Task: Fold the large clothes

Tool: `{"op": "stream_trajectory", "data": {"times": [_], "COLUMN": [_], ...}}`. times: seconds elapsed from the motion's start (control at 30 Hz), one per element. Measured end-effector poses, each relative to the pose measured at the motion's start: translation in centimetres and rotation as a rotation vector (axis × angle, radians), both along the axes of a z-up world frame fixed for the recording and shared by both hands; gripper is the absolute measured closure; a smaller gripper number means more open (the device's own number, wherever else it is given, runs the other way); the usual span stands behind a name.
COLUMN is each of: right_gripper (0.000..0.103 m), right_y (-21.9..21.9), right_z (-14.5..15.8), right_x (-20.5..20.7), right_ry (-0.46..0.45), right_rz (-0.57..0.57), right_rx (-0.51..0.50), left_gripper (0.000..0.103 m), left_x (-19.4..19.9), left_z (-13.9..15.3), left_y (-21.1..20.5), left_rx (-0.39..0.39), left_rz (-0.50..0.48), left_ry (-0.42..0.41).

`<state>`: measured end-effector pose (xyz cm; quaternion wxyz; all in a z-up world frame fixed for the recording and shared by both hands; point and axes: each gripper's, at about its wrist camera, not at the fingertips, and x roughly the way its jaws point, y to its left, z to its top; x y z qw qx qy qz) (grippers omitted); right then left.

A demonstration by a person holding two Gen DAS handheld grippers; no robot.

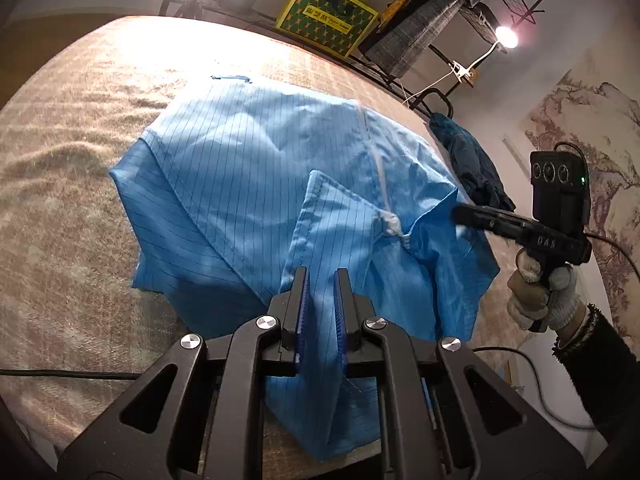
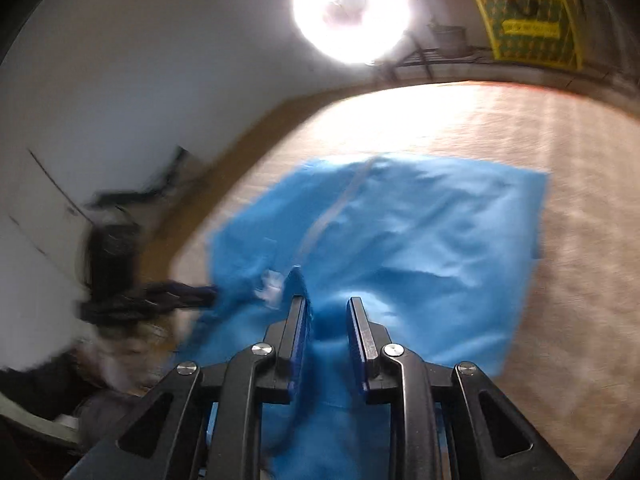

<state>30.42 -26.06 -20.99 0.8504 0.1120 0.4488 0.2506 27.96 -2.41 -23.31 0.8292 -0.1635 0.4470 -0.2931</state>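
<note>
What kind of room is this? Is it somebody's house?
Probably a home room or storeroom: a blue garment lies on a beige-covered bed or table, a landscape picture covers the wall, and a yellow box sits behind.

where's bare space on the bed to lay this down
Free: the beige woven bed cover left of the light blue pinstriped garment, and the lit strip beyond its far hem. Crowded: the right edge, where a dark blue crumpled cloth lies beside the right gripper.
</note>
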Motion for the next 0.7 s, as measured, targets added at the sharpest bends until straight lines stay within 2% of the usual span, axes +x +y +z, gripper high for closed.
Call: {"op": "stream_trajectory", "data": {"times": [0.1, 0.13, 0.17, 0.3, 0.37, 0.4, 0.47, 0.5, 0.6, 0.7], "right_gripper": [0.080, 0.071, 0.067, 0.067, 0.074, 0.077, 0.096, 0.101, 0.103, 0.103], "right_y": [1.0, 1.5, 1.9, 3.6, 3.9, 3.8, 3.4, 3.1, 1.9, 0.6], "right_z": [1.2, 1.6, 1.8, 1.1, 0.5, 0.1, -0.9, -1.4, -2.4, -2.8], "right_x": [-1.1, -1.5, -1.5, -0.4, 0.2, 0.5, 0.9, 1.0, 0.8, 1.0], "right_ry": [-0.047, -0.068, -0.078, -0.065, -0.046, -0.026, 0.027, 0.059, 0.166, 0.199], "right_rz": [0.056, 0.073, 0.081, 0.097, 0.102, 0.106, 0.117, 0.126, 0.174, 0.168], "right_rx": [-0.009, -0.025, -0.041, -0.077, -0.071, -0.047, 0.033, 0.080, 0.311, 0.357], "left_gripper": [0.094, 0.094, 0.094, 0.094, 0.094, 0.094, 0.094, 0.094, 0.094, 0.094], "left_x": [-0.3, -0.3, -0.4, -0.3, -0.1, 0.0, 0.3, 0.5, 1.2, 1.5], "left_z": [0.8, 1.0, 1.2, 1.5, 1.6, 1.7, 1.8, 1.7, 1.4, 1.1], "left_y": [-0.2, -0.4, -0.7, -1.9, -2.6, -3.2, -4.0, -4.5, -5.0, -5.2], "left_rx": [-0.033, -0.034, -0.037, -0.028, -0.022, -0.014, 0.011, 0.037, 0.039, 0.037], "left_rz": [-0.008, -0.011, -0.019, -0.056, -0.076, -0.092, -0.109, -0.114, -0.117, -0.121], "left_ry": [-0.011, -0.014, -0.016, -0.022, -0.022, -0.024, -0.037, -0.046, -0.042, -0.036]}}
